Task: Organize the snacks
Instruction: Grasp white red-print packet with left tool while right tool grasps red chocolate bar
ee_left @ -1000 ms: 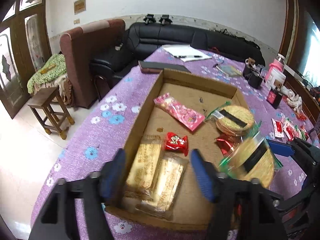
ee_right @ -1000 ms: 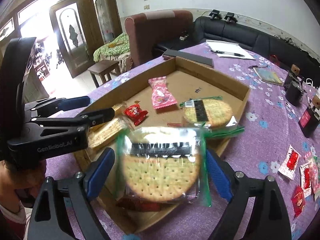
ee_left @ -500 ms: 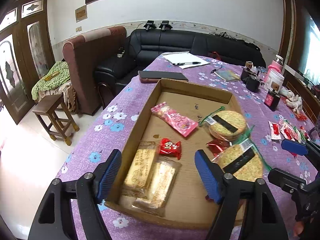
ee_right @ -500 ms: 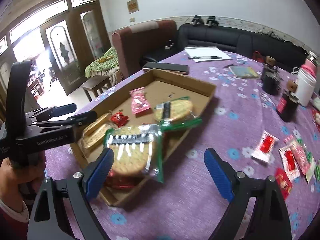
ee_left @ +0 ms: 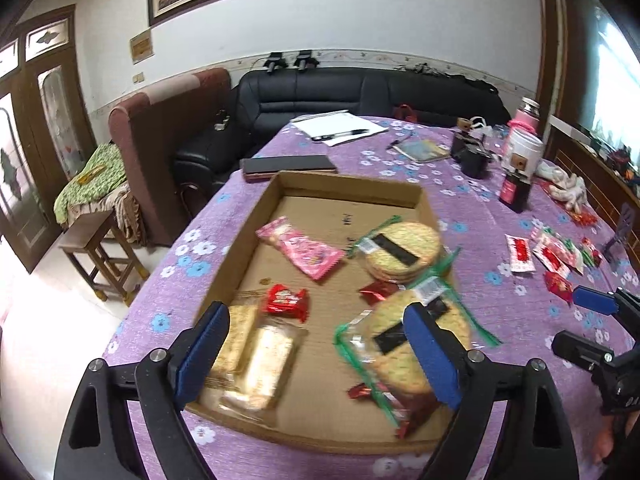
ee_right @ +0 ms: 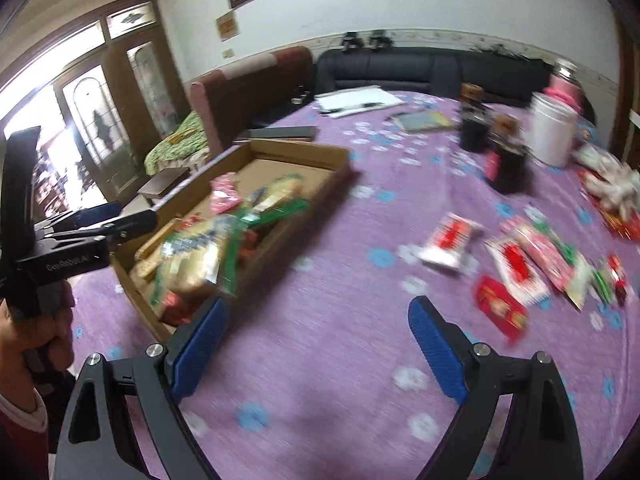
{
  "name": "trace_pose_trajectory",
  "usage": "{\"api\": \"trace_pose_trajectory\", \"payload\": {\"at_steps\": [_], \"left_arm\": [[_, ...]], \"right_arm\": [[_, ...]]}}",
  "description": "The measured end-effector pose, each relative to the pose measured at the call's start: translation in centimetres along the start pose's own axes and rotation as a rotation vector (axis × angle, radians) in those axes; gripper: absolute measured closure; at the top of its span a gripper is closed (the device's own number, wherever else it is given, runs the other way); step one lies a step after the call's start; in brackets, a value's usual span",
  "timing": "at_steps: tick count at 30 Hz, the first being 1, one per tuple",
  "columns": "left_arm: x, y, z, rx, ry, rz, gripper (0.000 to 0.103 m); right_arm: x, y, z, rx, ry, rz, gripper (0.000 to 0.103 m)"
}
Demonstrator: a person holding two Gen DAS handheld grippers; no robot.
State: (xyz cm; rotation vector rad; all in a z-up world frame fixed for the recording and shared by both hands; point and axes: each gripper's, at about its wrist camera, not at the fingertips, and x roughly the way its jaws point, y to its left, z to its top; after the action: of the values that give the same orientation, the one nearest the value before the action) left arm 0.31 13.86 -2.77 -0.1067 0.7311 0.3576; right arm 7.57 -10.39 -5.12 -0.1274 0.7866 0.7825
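A shallow cardboard box (ee_left: 352,186) lies on the purple flowered table. In it are a pink packet (ee_left: 300,248), a small red packet (ee_left: 286,298), two long biscuit packs (ee_left: 256,356) and two round cracker packs, one at the far right (ee_left: 400,244) and one at the near right (ee_left: 384,344). My left gripper (ee_left: 316,352) is open and empty above the box's near end. My right gripper (ee_right: 318,344) is open and empty over bare cloth right of the box (ee_right: 296,152). Several red and white snack packets (ee_right: 516,260) lie loose on the cloth to its right.
At the table's far end are papers with a pen (ee_left: 340,128), a dark flat case (ee_left: 288,166), a small book (ee_left: 424,150), dark bottles (ee_left: 516,192) and a white jar (ee_left: 520,152). A sofa, an armchair and a wooden stool (ee_left: 100,256) stand beyond the left edge.
My right gripper opened and let the round cracker pack drop into the box's near right corner, then swung right over the cloth toward the loose packets. My left gripper pulled back slightly.
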Motion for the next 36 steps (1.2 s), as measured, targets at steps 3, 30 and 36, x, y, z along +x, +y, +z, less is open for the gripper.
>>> {"api": "trace_pose_trajectory", "payload": {"at_steps": [3, 30, 36], "left_arm": [[0.0, -2.1, -0.1, 0.033, 0.005, -0.038, 0.011], [11.4, -19.0, 4.8, 0.129, 0.188, -0.209, 0.011], [12.9, -21.4, 4.8, 0.176, 0.196, -0.213, 0.011]], "right_arm": [[-1.5, -3.3, -1.5, 0.057, -0.005, -0.043, 0.012], [4.1, -11.9, -0.1, 0.021, 0.123, -0.096, 0.073], [1.6, -13.3, -1.6, 0.09, 0.109, -0.076, 0.083]]}}
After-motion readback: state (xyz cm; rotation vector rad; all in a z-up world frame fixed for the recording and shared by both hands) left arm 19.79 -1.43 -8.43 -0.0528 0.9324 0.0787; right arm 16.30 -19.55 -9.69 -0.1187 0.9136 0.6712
